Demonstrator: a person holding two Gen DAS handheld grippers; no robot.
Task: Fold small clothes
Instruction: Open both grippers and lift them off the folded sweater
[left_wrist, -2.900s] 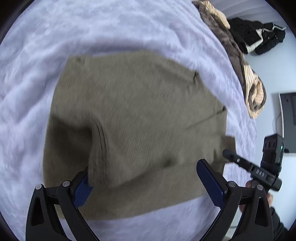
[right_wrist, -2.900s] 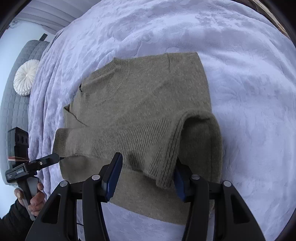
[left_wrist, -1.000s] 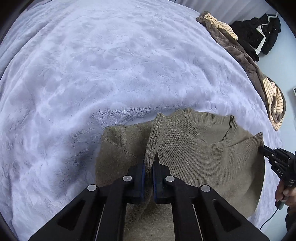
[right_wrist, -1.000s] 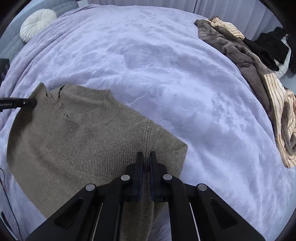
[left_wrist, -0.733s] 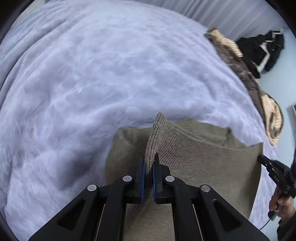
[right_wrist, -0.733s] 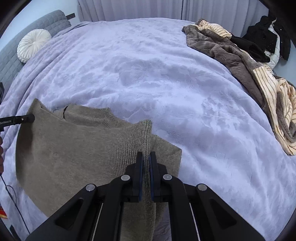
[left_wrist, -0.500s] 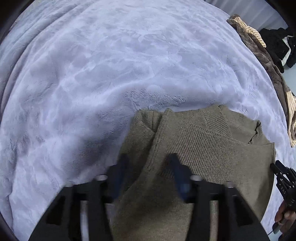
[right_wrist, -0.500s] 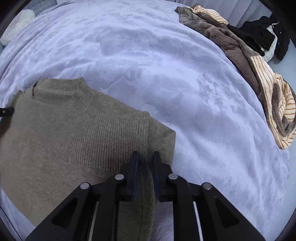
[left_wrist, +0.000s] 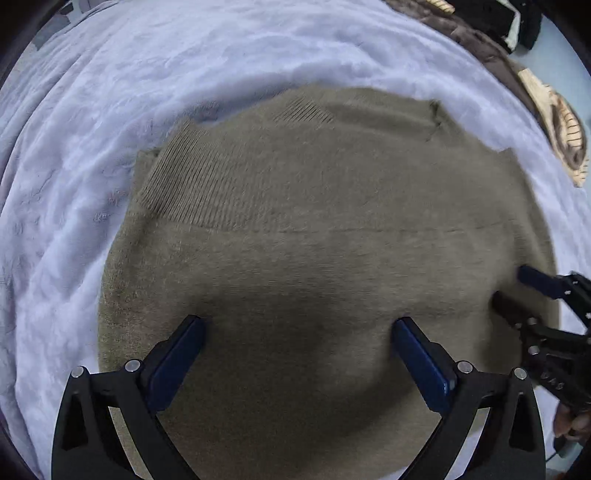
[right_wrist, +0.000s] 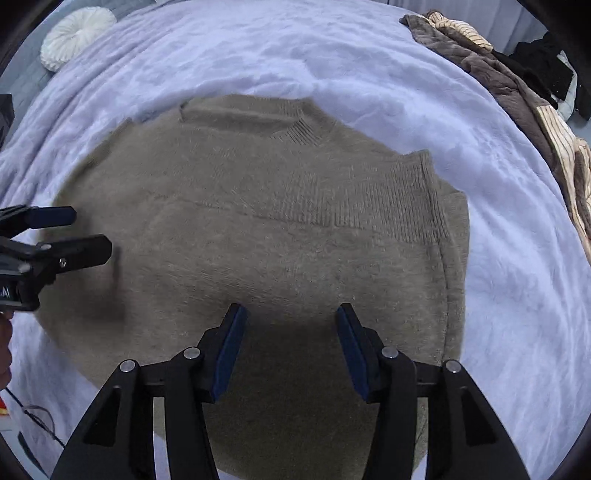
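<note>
The bed (right_wrist: 388, 81) is covered by a lilac blanket, on which the olive sweater (right_wrist: 266, 229) is laid flat, its lower half doubled up over the chest. The fold is judged just released; a fresh grasp is called for next. The left gripper (left_wrist: 297, 343) and right gripper (right_wrist: 288, 336) are held above it, fingers apart and just opened, nothing between them.

Lavender fleece blanket (right_wrist: 369, 74) covers the bed; round white cushion (right_wrist: 75, 35) far left of the jaws, heaped clothes (right_wrist: 517, 96) far right.

Lilac blanket (right_wrist: 369, 74), round white cushion (right_wrist: 75, 35), clothes heap (right_wrist: 517, 92).
</note>
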